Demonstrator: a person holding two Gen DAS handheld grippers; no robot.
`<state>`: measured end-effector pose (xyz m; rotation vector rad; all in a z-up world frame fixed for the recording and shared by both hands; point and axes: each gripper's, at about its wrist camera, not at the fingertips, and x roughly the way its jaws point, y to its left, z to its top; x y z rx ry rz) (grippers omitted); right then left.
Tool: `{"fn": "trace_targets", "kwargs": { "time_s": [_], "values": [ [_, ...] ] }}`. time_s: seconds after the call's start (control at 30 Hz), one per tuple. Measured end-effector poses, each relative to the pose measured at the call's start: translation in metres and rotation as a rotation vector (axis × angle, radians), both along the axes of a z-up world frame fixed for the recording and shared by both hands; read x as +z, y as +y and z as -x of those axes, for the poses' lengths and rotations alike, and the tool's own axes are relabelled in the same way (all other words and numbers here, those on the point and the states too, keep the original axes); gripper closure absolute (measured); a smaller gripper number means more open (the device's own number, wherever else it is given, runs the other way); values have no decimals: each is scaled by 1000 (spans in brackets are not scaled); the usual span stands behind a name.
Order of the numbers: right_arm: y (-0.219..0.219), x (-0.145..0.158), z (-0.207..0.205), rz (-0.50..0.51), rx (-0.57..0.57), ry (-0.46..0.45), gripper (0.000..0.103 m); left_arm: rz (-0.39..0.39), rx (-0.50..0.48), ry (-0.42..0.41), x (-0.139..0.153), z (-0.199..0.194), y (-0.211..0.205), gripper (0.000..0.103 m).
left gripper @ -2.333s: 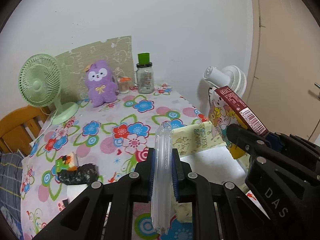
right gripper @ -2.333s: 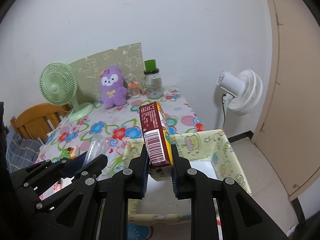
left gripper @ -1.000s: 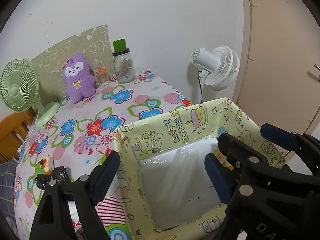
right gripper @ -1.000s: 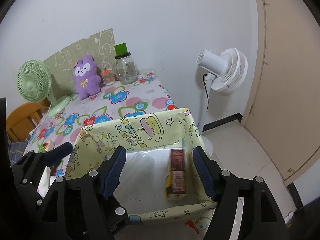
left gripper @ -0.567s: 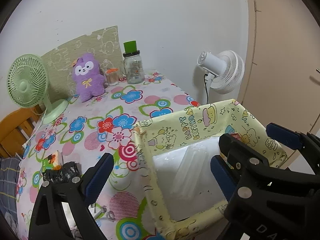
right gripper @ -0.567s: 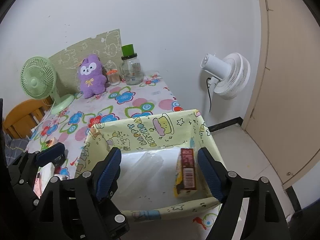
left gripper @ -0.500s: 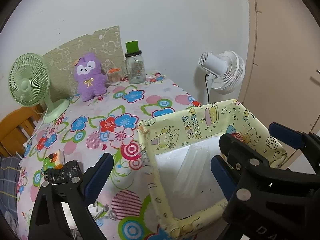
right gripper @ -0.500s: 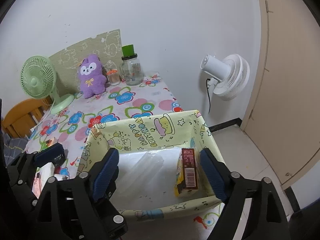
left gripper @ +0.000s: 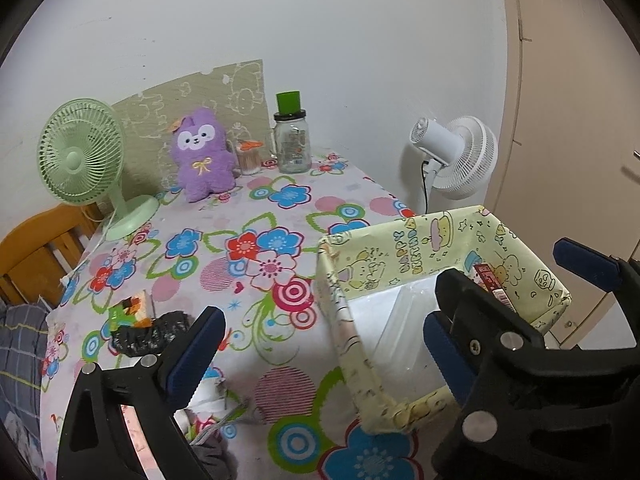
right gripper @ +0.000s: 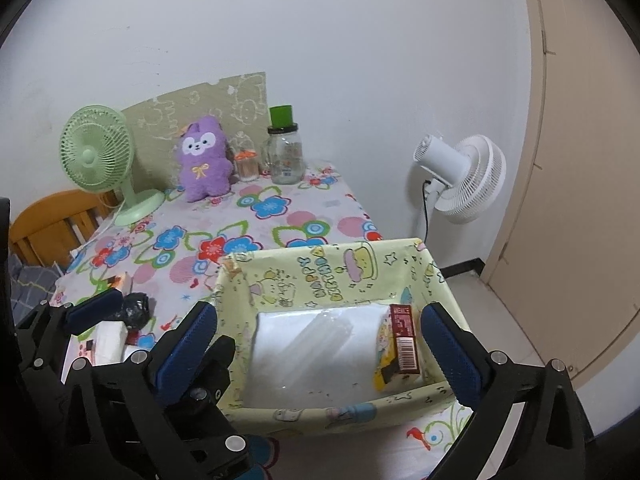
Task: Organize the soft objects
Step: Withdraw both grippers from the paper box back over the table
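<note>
Right wrist view looks down into the yellow cartoon-print box (right gripper: 336,276) at lower centre of the frame, and shows its whole floor: a clear crumpled plastic bottle (right gripper: 324,336) lies on the white bottom, and a red-and-yellow carton (right gripper: 404,344) lies against the box's right wall. Left wrist view shows the same box (left gripper: 404,256) at the right of the frame, but the other gripper's black arm covers most of the inside; only a corner of the carton (left gripper: 490,280) and a strip of the bottle (left gripper: 404,320) peek out. What the left wrist view gives instead is the near left of the flowered tablecloth (left gripper: 264,248): a black crumpled bag (left gripper: 148,334) with a small orange-and-green packet (left gripper: 134,308) just behind it, and white and grey cloth-like items at the bottom edge, partly hidden by the gripper. In the right wrist view these sit at the lower left, mostly behind the left gripper's frame.

The left gripper (left gripper: 316,352) has its blue-padded fingers (left gripper: 196,352) spread wide, with nothing between them; one finger hangs over the cloth, the other over the box's interior. The right gripper (right gripper: 320,352) is likewise spread wide and empty, its fingers (right gripper: 188,348) straddling the box from above without visible contact.

At the far end of the table, upper left of both frames, stand a green desk fan (right gripper: 98,160), a purple plush toy (right gripper: 204,160), a small orange-lidded jar (right gripper: 246,166) and a glass jar with a green cap (right gripper: 284,152). A white floor fan (right gripper: 460,178) stands at the right, beside the table.
</note>
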<state>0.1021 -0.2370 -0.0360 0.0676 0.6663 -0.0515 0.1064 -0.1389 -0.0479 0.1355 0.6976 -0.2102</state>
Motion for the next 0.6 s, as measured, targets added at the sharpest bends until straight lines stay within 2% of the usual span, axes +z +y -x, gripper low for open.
{"fn": "trace_targets", "kwargs": {
  "time_s": [0.37,0.6],
  "values": [
    [27,7,14,21,25,-22,0,22,32,-25,4,15,28,0],
    [47,17,25,102,8,-78,0,23,53,-40,7,24,43,0]
  ]
}}
